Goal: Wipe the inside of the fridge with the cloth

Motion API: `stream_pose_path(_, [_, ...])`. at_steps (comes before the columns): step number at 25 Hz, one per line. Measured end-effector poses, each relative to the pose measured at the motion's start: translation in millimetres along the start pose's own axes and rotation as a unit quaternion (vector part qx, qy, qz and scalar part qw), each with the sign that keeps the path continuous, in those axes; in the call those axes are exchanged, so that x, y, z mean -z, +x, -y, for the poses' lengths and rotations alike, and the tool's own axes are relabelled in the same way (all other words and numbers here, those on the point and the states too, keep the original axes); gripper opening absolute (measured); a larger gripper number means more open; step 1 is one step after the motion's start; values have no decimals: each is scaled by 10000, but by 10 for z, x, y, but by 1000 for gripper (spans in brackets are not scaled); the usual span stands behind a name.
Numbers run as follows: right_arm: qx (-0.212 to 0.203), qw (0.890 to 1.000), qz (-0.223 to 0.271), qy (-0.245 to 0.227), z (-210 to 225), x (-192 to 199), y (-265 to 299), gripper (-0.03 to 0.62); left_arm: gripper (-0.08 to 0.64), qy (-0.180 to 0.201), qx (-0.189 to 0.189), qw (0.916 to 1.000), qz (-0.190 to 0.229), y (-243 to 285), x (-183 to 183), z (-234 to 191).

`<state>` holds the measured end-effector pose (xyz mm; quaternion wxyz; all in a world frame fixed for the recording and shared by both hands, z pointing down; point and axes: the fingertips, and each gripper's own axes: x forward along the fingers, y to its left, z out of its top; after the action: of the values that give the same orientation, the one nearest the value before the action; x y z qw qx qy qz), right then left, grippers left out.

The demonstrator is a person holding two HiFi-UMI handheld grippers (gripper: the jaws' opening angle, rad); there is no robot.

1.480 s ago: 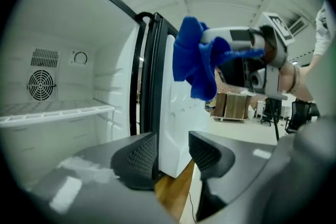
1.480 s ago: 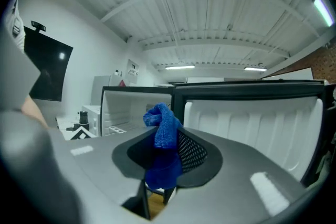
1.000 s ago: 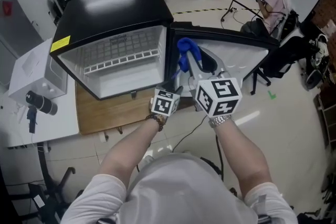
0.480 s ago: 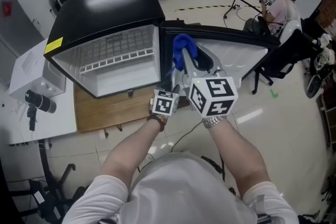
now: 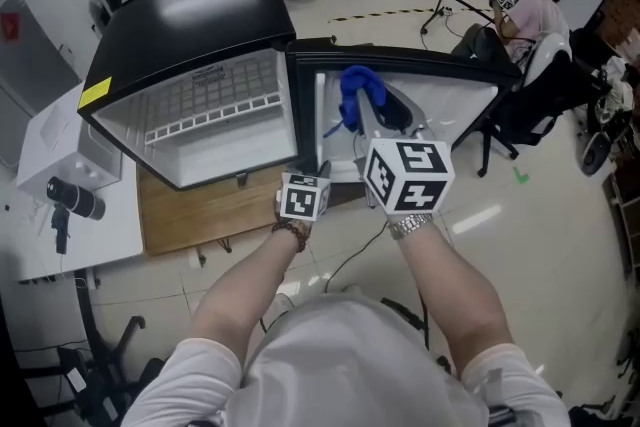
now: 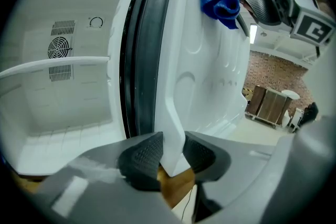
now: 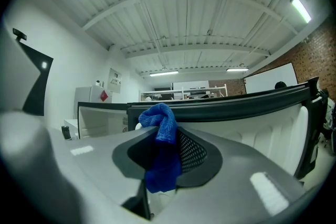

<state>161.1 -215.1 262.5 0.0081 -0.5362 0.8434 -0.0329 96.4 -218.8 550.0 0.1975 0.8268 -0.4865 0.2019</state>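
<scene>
Head + gripper views. L gripper (image 6: 172,153): jaws just closing, pads pinching white inner edge of open door (image 6: 176,76) of fridge (image 5: 190,15). R gripper (image 7: 167,152): clenched on blue cloth (image 7: 163,128), held up beside door's inner liner, outside fridge compartment.

My head camera looks steeply down on the open fridge (image 5: 190,15). Cameras on my left hand-held gripper (image 6: 170,152) and right hand-held gripper (image 7: 167,157) sit close (wide-angle); all share its door (image 5: 450,105).
</scene>
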Motion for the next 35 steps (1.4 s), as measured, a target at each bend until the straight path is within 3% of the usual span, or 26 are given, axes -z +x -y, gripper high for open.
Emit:
stream_pose_path(17, [831, 9965, -13, 104, 957, 52, -388, 94, 114, -104, -180, 9997, 99, -42, 20, -56])
stream_pose_path(30, [1693, 9854, -11, 192, 1898, 17, -795, 94, 110, -85, -348, 9993, 107, -47, 4, -37])
stream_pose_path(35, [1892, 9816, 30, 254, 2059, -11, -899, 94, 109, -99, -405, 9991, 109, -65, 8, -53])
